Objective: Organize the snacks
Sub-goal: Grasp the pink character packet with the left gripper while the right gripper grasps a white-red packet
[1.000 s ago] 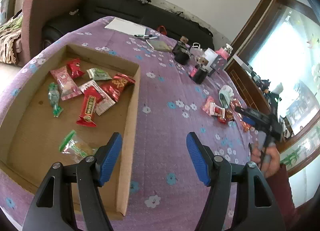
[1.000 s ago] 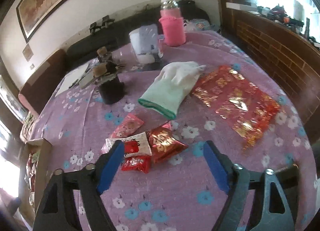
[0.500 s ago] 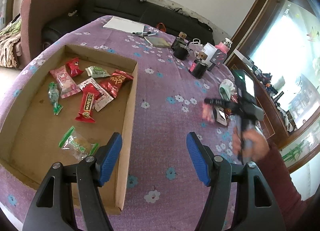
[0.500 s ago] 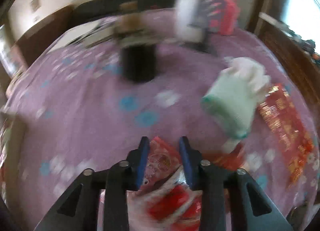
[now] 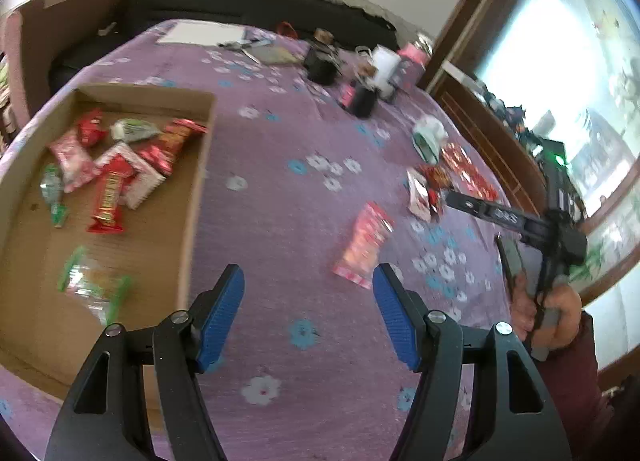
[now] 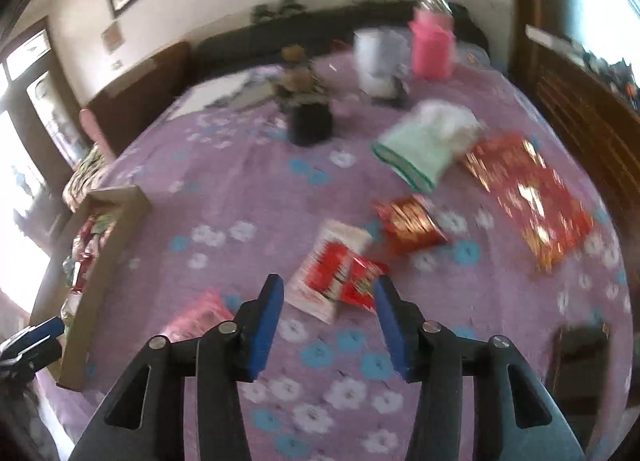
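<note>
— Where are the snacks?
— A pink snack packet (image 5: 363,246) is seen lying flat on the purple desk (image 5: 280,197), near the cardboard box (image 5: 198,197). More snacks (image 5: 116,165) are kept inside the box.
— And the fingers?
— The left gripper (image 5: 308,315) is held wide open, empty. The right gripper (image 6: 329,327) is spread open over a red and white packet (image 6: 332,271), nothing held.

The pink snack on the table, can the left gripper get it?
Probably yes. The pink snack lies flat on bare cloth just ahead of the open left gripper, slightly to its right, with nothing between them. The box sits off to the left, clear of that path.
</note>
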{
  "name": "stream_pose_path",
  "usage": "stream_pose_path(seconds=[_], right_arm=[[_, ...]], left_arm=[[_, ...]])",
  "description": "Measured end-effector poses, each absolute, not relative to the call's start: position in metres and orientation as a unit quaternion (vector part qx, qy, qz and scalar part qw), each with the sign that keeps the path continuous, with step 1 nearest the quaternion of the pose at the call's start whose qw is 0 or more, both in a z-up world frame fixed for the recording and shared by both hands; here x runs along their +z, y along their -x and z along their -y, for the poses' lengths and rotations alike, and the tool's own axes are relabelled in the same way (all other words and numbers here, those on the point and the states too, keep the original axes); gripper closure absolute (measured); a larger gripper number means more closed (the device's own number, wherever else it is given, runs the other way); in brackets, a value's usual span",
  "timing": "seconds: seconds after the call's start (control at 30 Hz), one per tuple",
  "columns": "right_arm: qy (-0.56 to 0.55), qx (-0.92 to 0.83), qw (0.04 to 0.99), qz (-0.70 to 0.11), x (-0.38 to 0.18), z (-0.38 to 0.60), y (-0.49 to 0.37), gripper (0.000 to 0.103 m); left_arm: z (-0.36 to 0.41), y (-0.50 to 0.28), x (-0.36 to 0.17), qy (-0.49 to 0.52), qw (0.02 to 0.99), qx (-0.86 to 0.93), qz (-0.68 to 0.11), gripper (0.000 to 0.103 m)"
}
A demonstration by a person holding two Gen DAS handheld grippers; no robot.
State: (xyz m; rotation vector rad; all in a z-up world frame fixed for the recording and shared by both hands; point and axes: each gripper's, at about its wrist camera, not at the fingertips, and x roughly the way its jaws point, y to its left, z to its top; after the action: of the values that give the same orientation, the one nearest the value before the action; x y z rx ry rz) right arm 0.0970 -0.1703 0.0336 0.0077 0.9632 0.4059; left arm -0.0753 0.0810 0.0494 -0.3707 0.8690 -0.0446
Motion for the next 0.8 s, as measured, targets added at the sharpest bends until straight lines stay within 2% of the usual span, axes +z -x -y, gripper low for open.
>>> stream_pose_path(seconds=[0.17, 0.43, 0.47, 0.5, 0.53, 0.8], right_arm=[[-0.039, 0.201, 0.852, -0.482, 0.011, 0.156, -0.11, 0.053], [-0.02, 0.161, 0.87, -0.465, -0.007, 0.131, -0.132, 0.054], [-0.015, 0.159, 0.874, -0.459, -0.008, 0.131, -0.132, 0.055], [-0.007, 0.156, 0.876, -0.456, -0.007, 0.131, -0.131, 0.067], [0.004, 0.154, 0.879, -0.451, -0.007, 0.131, -0.128, 0.072], [-0.092, 0.2, 0.87, -0.44, 0.003, 0.164, -0.125, 0.074]], left_arm=[[-0.052, 0.07, 0.044, 0.138, 0.886, -0.037, -0.441, 0.037], [-0.041, 0.059, 0.038, 0.105, 0.883, -0.022, -0.457, 0.037], [-0.038, 0.055, 0.036, 0.099, 0.883, -0.021, -0.459, 0.037], [-0.036, 0.051, 0.035, 0.094, 0.882, -0.021, -0.46, 0.037], [-0.031, 0.046, 0.033, 0.086, 0.882, -0.022, -0.463, 0.037], [0.006, 0.001, 0.017, 0.02, 0.877, -0.038, -0.479, 0.037]])
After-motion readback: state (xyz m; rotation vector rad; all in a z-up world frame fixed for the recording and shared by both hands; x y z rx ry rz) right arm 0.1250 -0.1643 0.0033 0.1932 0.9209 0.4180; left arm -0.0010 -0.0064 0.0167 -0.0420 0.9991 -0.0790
